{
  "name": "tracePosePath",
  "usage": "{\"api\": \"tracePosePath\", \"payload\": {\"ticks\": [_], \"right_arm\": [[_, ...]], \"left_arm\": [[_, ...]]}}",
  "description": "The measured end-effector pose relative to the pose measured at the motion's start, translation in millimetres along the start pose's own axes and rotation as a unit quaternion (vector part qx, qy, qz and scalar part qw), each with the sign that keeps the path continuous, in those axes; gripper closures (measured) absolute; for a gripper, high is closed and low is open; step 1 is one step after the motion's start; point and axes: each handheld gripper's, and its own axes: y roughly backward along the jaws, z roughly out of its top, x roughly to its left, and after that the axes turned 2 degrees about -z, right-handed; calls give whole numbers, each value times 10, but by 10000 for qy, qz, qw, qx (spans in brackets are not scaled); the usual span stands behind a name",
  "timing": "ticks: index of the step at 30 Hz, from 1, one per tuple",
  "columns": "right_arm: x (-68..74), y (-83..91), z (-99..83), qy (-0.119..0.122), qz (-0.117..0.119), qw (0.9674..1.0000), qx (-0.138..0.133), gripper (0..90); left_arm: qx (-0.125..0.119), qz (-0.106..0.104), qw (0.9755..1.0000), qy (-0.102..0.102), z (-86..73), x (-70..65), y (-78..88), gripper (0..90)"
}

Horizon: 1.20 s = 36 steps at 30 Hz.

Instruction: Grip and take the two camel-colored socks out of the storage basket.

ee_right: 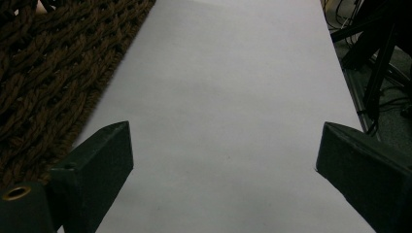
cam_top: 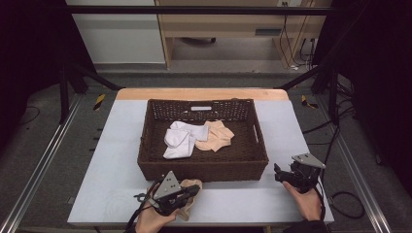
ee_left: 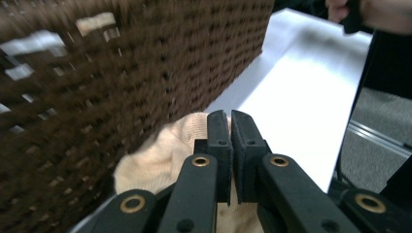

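Note:
A brown wicker basket (cam_top: 204,168) stands mid-table; its wall looks blurred in the left gripper view (ee_left: 121,73). Inside lie white socks (cam_top: 177,141) and a beige sock (cam_top: 217,136). Another beige sock (cam_top: 186,212) sits at the basket's front wall, outside it. My left gripper (cam_top: 197,189) is shut on this sock (ee_left: 160,155), and its jaws (ee_left: 229,116) are pressed together over the fabric. My right gripper (cam_top: 277,172) hovers over the table right of the basket's front corner, its jaws (ee_right: 223,141) spread wide with nothing between them.
The white table (cam_top: 111,174) has bare surface on both sides of the basket and along the front edge. The basket's side (ee_right: 43,73) runs along the left of the right gripper view. Cables and metal frame legs (cam_top: 335,97) lie beyond the table's right edge.

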Motion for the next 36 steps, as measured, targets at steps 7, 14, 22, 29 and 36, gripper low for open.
{"api": "tracePosePath", "payload": {"ticks": [7, 14, 22, 29, 36], "right_arm": [[7, -2, 0, 1, 5, 10000, 9, 66], [5, -8, -1, 32, 0, 10000, 20, 66], [1, -1, 1, 7, 10, 10000, 15, 66], [-9, 7, -1, -27, -4, 10000, -6, 65], [-14, 10, -5, -50, -17, 10000, 11, 65]], "left_arm": [[287, -18, 9996, 38, -94, 37, -171, 863], [258, -46, 9997, -27, -97, 18, -194, 790], [-114, -19, 9999, 67, -43, 39, -55, 594], [-304, 172, 9992, 201, -43, 118, 180, 510], [-279, 402, 9980, 413, -237, 237, 459, 486]]}}
